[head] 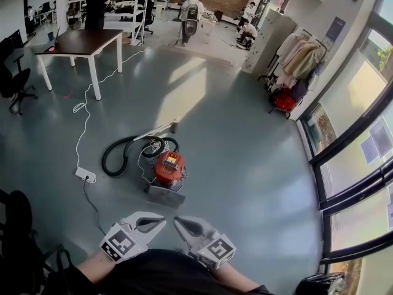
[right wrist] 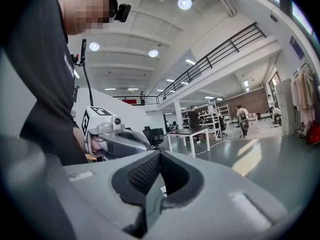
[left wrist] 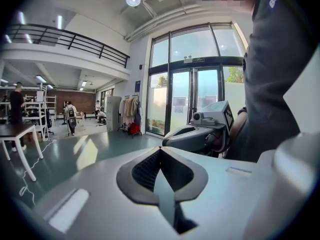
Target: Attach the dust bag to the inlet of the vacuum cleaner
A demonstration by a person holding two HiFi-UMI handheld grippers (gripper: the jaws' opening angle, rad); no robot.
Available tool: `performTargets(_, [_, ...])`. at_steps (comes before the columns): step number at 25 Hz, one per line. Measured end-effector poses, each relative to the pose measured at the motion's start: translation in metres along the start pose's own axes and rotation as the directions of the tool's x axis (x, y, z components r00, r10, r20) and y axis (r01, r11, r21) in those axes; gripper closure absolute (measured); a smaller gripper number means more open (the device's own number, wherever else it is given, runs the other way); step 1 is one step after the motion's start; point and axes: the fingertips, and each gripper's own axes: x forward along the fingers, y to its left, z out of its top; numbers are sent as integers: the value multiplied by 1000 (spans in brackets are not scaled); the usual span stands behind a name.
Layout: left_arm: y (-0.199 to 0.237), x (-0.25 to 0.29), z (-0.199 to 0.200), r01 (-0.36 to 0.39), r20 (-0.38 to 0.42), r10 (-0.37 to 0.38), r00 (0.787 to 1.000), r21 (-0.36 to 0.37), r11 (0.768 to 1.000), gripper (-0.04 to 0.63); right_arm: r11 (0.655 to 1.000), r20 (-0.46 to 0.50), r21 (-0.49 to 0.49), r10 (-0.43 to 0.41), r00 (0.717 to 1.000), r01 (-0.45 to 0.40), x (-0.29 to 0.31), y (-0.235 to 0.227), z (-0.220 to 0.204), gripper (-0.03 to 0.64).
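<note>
A red canister vacuum cleaner stands on the grey floor ahead of me, its black hose coiled to its left. A flat grey piece, which may be the dust bag, lies against its near side. My left gripper and right gripper are held close to my body, well short of the vacuum, tips angled toward each other. Both are shut with nothing between the jaws. In the left gripper view, the left gripper faces the right gripper. In the right gripper view, the right gripper faces the left gripper.
A white power strip with a long white cable lies left of the hose. A dark-topped table stands far left, with a black chair beside it. A clothes rack and red bag stand by the right windows. People stand far back.
</note>
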Motion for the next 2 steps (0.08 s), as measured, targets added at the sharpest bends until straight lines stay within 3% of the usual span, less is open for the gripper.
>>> performTargets(2, [1, -2, -1, 0, -2, 0, 1000, -5, 1000, 578, 1000, -6, -4, 2, 1000, -2, 2, 2, 0, 624])
